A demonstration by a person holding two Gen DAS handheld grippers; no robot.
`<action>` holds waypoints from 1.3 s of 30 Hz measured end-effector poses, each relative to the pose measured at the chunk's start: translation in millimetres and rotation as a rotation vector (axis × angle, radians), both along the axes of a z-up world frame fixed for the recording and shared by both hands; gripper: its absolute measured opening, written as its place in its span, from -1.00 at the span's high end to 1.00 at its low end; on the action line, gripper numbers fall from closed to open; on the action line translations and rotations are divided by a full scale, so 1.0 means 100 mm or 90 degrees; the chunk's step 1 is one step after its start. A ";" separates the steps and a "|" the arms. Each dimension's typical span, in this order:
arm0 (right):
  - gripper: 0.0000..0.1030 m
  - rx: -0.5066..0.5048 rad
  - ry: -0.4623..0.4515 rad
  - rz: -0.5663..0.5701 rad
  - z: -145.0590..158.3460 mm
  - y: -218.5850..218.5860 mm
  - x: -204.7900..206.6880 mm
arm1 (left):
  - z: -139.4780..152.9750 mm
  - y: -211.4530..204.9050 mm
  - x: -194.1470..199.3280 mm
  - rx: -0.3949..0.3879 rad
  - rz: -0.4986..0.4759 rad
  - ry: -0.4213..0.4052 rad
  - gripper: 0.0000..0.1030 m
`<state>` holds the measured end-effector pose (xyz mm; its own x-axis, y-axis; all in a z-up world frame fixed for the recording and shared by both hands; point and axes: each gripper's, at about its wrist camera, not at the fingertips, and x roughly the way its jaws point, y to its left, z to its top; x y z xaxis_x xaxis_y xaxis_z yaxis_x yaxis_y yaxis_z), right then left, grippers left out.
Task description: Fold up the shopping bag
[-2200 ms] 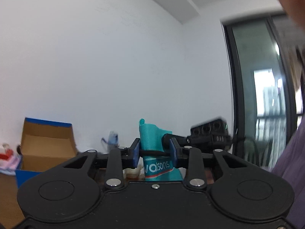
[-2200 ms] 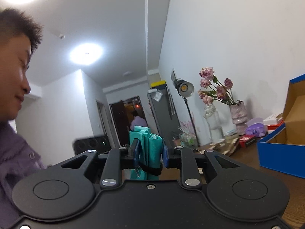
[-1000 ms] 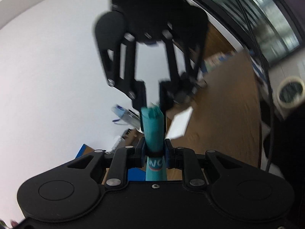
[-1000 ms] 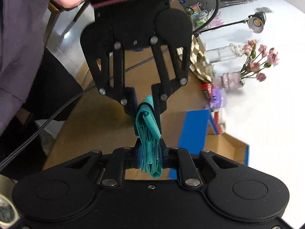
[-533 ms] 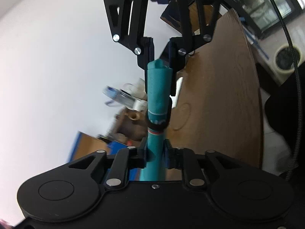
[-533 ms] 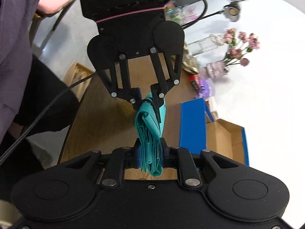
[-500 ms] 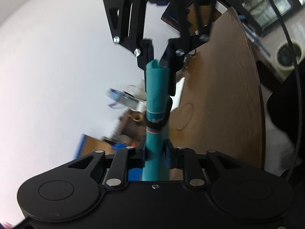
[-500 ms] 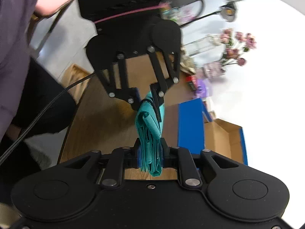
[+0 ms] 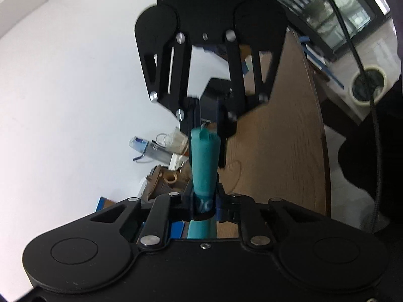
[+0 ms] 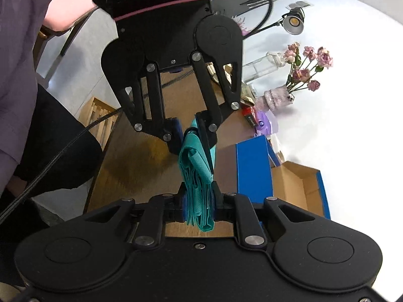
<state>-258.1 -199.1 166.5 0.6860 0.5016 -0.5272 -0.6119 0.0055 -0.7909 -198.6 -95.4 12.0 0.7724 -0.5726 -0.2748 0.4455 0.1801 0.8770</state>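
The teal shopping bag (image 9: pixel 204 161) is folded into a narrow bundle and hangs in the air between my two grippers, which face each other. In the left wrist view my left gripper (image 9: pixel 204 201) has its jaws closing on the near end, pads against the fabric beside a black band. My right gripper (image 9: pixel 207 123) holds the far end. From the right wrist, the right gripper (image 10: pixel 199 201) is shut on the layered folds of the bag (image 10: pixel 195 166), and the left gripper (image 10: pixel 190 130) grips the other tip.
A wooden table (image 10: pixel 141 156) lies below. On it stand an open blue cardboard box (image 10: pixel 254 166), a vase of dried roses (image 10: pixel 277 95) and clutter by the wall (image 9: pixel 156 148). A person's purple sleeve (image 10: pixel 17 50) and a cable (image 10: pixel 50 161) are at the left.
The two grippers have come closer together, so the stretch of bag between them is shorter. The black band, midway along the bag half a second ago, now sits at the left jaws.
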 end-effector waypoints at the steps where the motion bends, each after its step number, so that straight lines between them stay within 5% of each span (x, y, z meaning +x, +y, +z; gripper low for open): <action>1: 0.69 0.003 0.001 -0.001 -0.02 0.00 0.00 | -0.01 0.02 0.02 0.005 0.006 0.005 0.73; 20: 0.68 0.052 -0.003 -0.038 -0.22 0.04 0.01 | -0.17 0.21 0.29 0.035 0.094 0.024 0.64; 23: 0.67 0.052 -0.020 -0.042 -0.30 0.09 0.03 | -0.19 0.14 0.27 0.040 0.110 0.003 0.48; 27: 0.64 0.073 -0.041 -0.055 -0.35 0.08 0.06 | -0.27 0.14 0.22 0.051 0.146 -0.070 0.04; 30: 0.64 0.099 -0.034 -0.056 -0.39 0.01 0.07 | -0.28 0.26 0.32 0.041 0.193 -0.059 0.04; 34: 0.62 0.106 -0.031 -0.047 -0.44 0.01 0.08 | -0.36 0.30 0.36 0.069 0.180 -0.056 0.09; 39: 0.54 0.113 0.028 -0.083 -0.40 0.09 0.32 | -0.38 0.22 0.50 0.086 0.213 -0.047 0.51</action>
<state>-225.8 -190.3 126.8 0.7292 0.4982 -0.4691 -0.6307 0.2234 -0.7432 -148.1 -73.6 -26.2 0.9314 -0.2478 -0.2666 0.3157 0.1853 0.9306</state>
